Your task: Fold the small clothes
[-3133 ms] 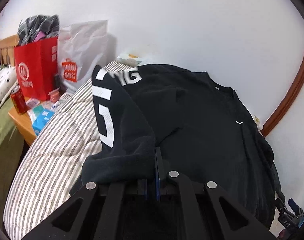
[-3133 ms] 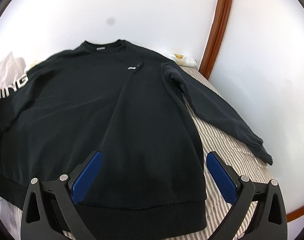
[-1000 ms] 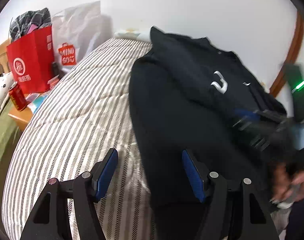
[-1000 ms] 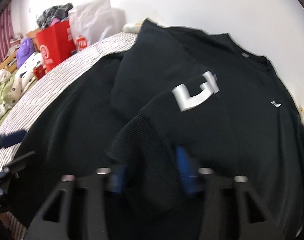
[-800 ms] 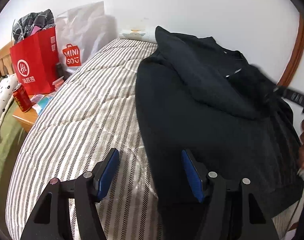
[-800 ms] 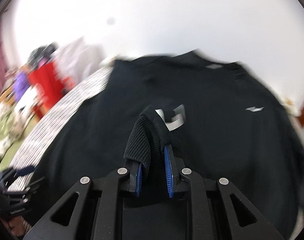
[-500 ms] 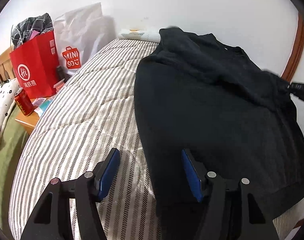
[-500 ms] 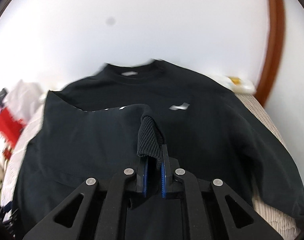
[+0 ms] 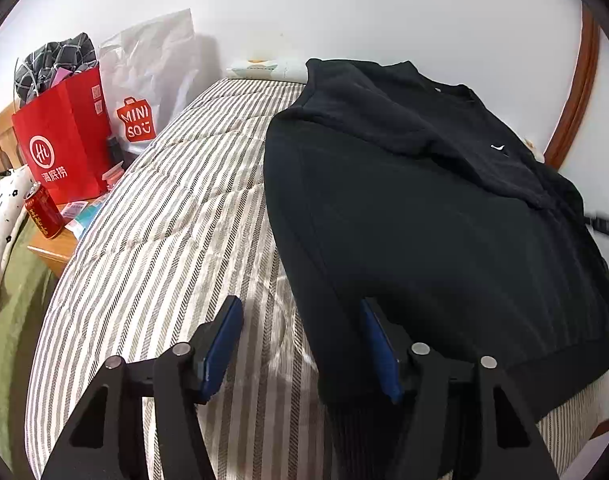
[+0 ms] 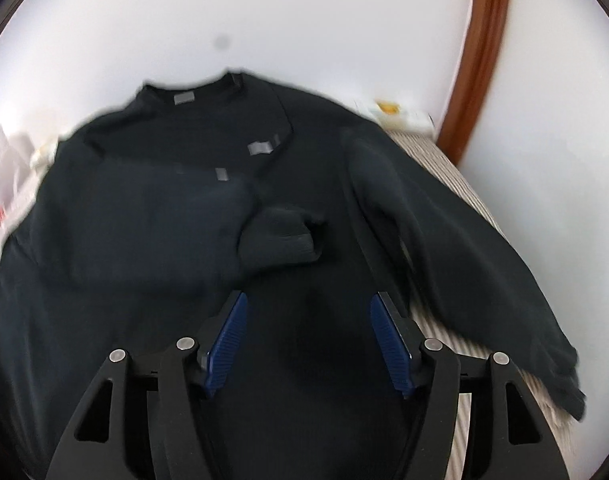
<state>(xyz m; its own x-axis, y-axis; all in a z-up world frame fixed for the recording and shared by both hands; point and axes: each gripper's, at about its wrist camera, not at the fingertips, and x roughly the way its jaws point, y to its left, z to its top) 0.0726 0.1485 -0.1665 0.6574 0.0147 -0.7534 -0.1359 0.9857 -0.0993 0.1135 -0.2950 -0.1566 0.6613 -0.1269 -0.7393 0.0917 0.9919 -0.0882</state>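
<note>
Centrally, a striped quilted mattress (image 9: 176,216) carries the black sweatshirt (image 9: 416,216), a soft matte knit with ribbed hem and cuffs, lying flat. Its long axis runs from the hem, nearest both cameras, to the collar (image 10: 192,88) at the white wall. One sleeve (image 10: 176,216) is folded across the chest, its ribbed cuff (image 10: 280,236) resting mid-body; the other sleeve (image 10: 464,248) stretches diagonally off the body onto the mattress. Beyond the mattress edge farthest from the sweatshirt stand a glossy red paper bag (image 9: 64,140) and a white plastic bag (image 9: 152,80). The left gripper (image 9: 300,344) is closing, straddling the garment's side edge without pressing it. The right gripper (image 10: 308,336) is opening above the body, released.
</note>
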